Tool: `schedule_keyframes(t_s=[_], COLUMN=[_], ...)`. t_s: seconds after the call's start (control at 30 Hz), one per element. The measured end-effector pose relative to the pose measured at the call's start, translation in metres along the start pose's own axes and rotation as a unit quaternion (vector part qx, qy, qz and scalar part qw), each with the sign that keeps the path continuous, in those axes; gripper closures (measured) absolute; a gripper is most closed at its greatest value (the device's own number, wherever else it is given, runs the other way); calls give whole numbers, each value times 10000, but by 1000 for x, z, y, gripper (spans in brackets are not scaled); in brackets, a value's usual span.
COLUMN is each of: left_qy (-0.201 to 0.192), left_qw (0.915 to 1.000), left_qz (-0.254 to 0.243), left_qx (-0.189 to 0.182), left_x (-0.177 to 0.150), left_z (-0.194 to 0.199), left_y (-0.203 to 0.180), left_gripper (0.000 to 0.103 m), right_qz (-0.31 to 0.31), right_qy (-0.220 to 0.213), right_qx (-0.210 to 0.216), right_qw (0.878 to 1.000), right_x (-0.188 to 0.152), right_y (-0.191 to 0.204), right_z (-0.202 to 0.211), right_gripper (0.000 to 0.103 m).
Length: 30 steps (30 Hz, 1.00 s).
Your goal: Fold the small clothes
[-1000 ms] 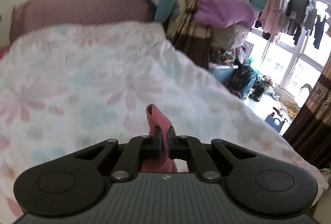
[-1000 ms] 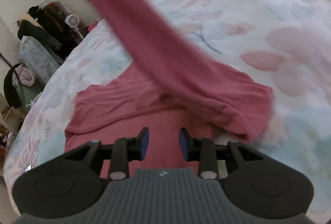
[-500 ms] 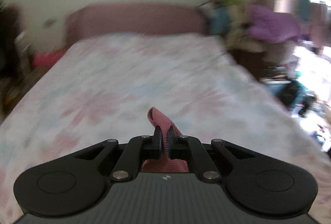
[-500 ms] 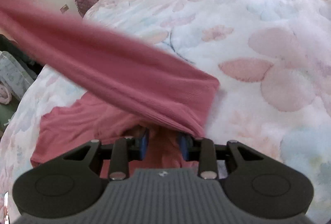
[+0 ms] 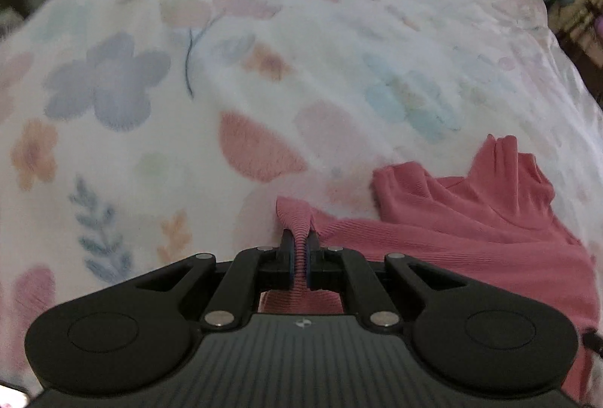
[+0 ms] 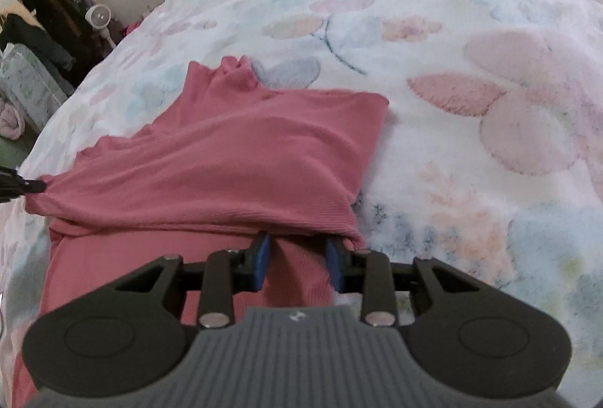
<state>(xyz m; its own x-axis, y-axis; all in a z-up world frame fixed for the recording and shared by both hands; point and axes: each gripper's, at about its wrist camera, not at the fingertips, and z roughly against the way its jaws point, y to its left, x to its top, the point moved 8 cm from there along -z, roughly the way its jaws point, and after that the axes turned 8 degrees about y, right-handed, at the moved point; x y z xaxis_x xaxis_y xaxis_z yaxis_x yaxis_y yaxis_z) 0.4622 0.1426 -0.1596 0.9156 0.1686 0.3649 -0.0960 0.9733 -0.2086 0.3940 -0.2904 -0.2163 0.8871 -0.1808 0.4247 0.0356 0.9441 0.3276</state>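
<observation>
Floral blanket (image 6: pixel 471 76) surrounds pink top (image 6: pixel 233 152) pinched by left tongs (image 5: pixel 299 259).

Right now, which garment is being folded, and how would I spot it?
Look at the big bed under the fluffy white floral blanket. On its near side lies a pink ribbed high-neck top, one corner pinched in the left tool. It is the only plain pink cloth there; everything around it is flower-patterned.

The pink top (image 6: pixel 241 152) ran under the right gripper (image 6: pixel 299 261) and off the frame's bottom-left edge.
</observation>
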Motion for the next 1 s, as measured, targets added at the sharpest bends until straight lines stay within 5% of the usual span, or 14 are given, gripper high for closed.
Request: schedule_keyframes(t_s=[0.37, 0.5, 0.63, 0.73, 0.87, 1.0], left_qy=[-209, -410, -355, -467, -596, -520], left_qw=[9897, 9888, 9874, 9896, 9945, 9982], left_qz=[473, 33, -688, -932, -568, -27], left_qx=[-1334, -1438, -1377, -995, -654, -295], left_x=[5, 11, 14, 19, 21, 5], left_z=[8, 33, 44, 40, 36, 31], left_y=[4, -27, -79, -100, -71, -20], left_gripper=[89, 93, 93, 91, 60, 47], right_qz=[81, 26, 7, -34, 90, -46], right_qy=[-180, -232, -234, -255, -296, -372], right_qx=[-73, -174, -170, -111, -60, -204], right_qw=[9998, 9996, 9996, 9996, 9995, 9991], right_x=[5, 5, 3, 2, 1, 1], right_y=[3, -1, -1, 2, 5, -7], right_z=[57, 64, 64, 65, 71, 71], right_gripper=[66, 66, 66, 66, 60, 57])
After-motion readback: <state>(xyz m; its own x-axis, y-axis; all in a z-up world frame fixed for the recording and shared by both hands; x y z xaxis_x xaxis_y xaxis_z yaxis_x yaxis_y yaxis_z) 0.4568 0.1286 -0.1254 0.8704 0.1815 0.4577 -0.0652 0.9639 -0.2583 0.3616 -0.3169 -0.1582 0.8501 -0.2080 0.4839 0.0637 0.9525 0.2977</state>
